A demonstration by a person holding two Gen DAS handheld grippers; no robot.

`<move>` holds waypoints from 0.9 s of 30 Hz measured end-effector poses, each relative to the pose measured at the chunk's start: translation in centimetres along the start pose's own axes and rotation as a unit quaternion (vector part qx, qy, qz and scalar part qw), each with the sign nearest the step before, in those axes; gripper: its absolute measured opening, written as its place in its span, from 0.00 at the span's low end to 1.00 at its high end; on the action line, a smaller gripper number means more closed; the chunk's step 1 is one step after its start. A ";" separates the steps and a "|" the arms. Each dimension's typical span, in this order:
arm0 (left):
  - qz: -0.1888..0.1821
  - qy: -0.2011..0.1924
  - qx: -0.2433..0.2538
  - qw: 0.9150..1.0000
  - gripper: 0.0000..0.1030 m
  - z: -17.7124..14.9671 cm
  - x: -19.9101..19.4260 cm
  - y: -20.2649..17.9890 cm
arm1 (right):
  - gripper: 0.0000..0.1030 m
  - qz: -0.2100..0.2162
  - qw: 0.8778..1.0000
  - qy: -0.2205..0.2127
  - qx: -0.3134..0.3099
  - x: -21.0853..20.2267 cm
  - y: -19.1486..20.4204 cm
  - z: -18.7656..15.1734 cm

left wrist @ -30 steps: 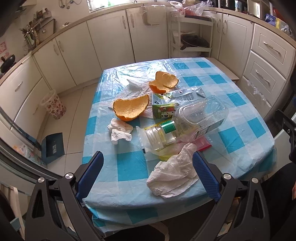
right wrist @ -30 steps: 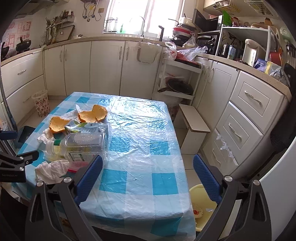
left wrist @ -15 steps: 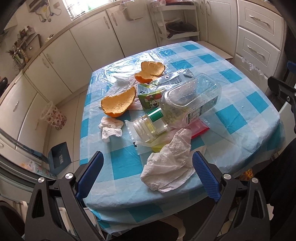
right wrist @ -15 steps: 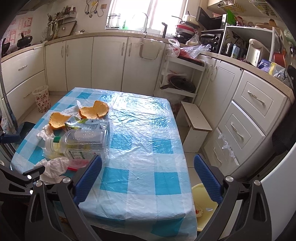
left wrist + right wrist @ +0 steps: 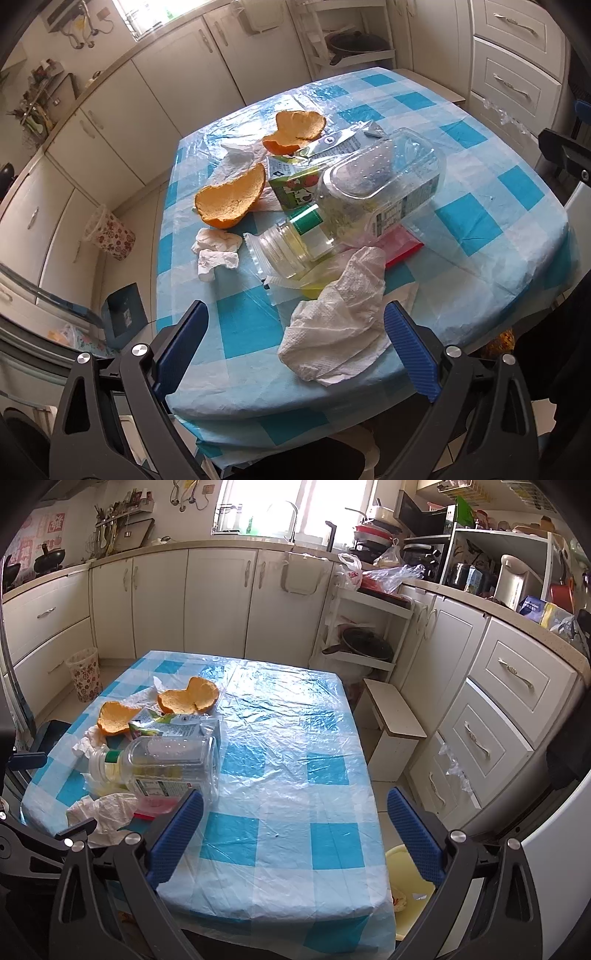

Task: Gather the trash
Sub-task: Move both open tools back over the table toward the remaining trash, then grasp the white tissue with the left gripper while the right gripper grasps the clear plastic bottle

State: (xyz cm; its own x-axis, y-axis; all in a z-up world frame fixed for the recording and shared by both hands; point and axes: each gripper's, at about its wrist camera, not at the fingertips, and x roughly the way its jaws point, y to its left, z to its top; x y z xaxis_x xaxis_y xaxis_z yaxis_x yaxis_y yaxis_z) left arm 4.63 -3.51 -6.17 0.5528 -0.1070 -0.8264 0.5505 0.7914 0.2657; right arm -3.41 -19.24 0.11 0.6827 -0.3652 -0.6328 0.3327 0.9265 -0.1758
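Observation:
Trash lies on a blue-checked table: a crumpled white paper towel nearest me, a clear plastic bottle on its side, a green juice carton, two orange peel halves, small tissues and a red packet. My left gripper is open and empty, just short of the paper towel. My right gripper is open and empty above the table's near right part; the bottle and the paper towel lie to its left.
A yellow bin stands on the floor beside the table's right corner. A patterned wastebasket stands by the cabinets on the left. A low white stool and drawers line the right side.
The left gripper has moved down and closer to the table, so the paper towel now lies nearer between its fingers. The right gripper has shifted slightly forward. Both stay open.

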 end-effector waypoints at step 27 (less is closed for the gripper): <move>-0.095 0.084 -0.044 0.991 0.11 0.0 3.6 1.2 | 0.93 0.109 0.993 0.028 -0.028 3.8 2.3 1.0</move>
State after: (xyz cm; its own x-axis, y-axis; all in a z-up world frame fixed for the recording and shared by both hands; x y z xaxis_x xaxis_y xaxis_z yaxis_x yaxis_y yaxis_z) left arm 7.26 -2.97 -8.84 0.3289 -0.1637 -0.9301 0.5736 0.8170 0.0590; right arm 0.56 -18.53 -1.95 0.6967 -0.1505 -0.7014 0.1428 0.9873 -0.0700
